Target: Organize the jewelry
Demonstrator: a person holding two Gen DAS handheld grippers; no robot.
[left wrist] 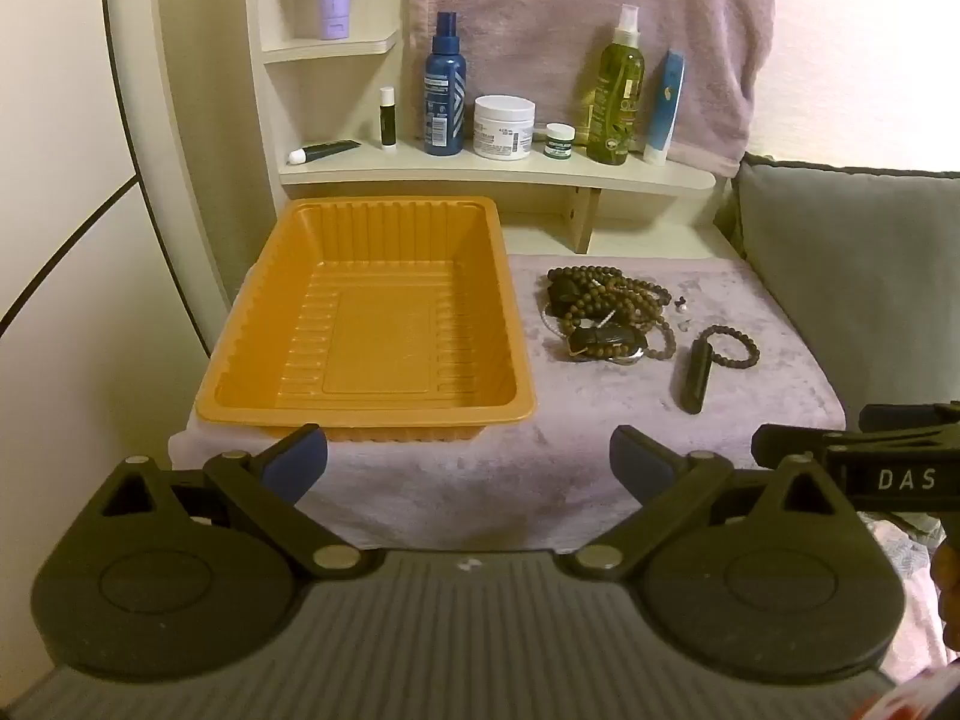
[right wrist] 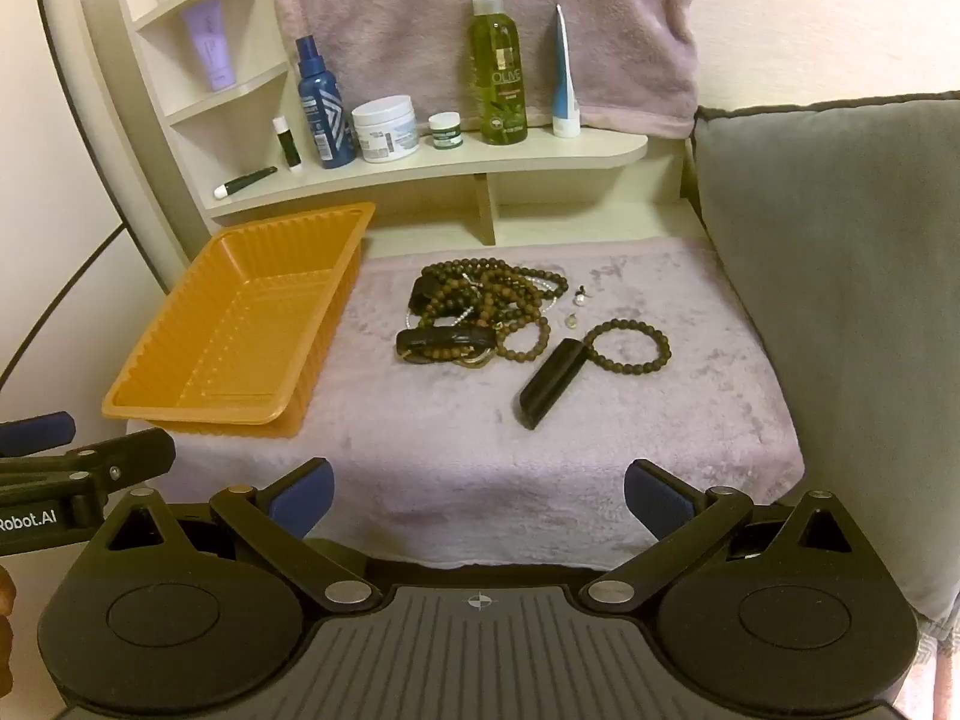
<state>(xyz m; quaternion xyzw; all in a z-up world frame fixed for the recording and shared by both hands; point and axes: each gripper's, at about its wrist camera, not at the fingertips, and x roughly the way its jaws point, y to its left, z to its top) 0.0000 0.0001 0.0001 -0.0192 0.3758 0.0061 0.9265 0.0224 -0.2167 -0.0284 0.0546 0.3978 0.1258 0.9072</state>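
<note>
An empty orange plastic tray [left wrist: 366,414] [right wrist: 150,405] sits on the left of a lilac towel. To its right lies a tangled pile of brown bead necklaces [left wrist: 606,312] [right wrist: 486,306] with dark clasps. A single bead bracelet [left wrist: 732,345] [right wrist: 630,345] with a black bar [left wrist: 695,375] [right wrist: 549,381] lies further right, with small earrings [left wrist: 681,303] [right wrist: 579,300] behind it. My left gripper [left wrist: 468,465] is open and empty near the towel's front edge, before the tray. My right gripper [right wrist: 480,501] is open and empty, in front of the jewelry.
A cream shelf [left wrist: 498,171] [right wrist: 432,165] behind holds bottles, jars and tubes, among them a blue spray bottle [left wrist: 445,90] and a green olive bottle [right wrist: 498,72]. A grey cushion [left wrist: 858,264] [right wrist: 840,312] borders the right side. A lilac towel [right wrist: 468,24] hangs behind.
</note>
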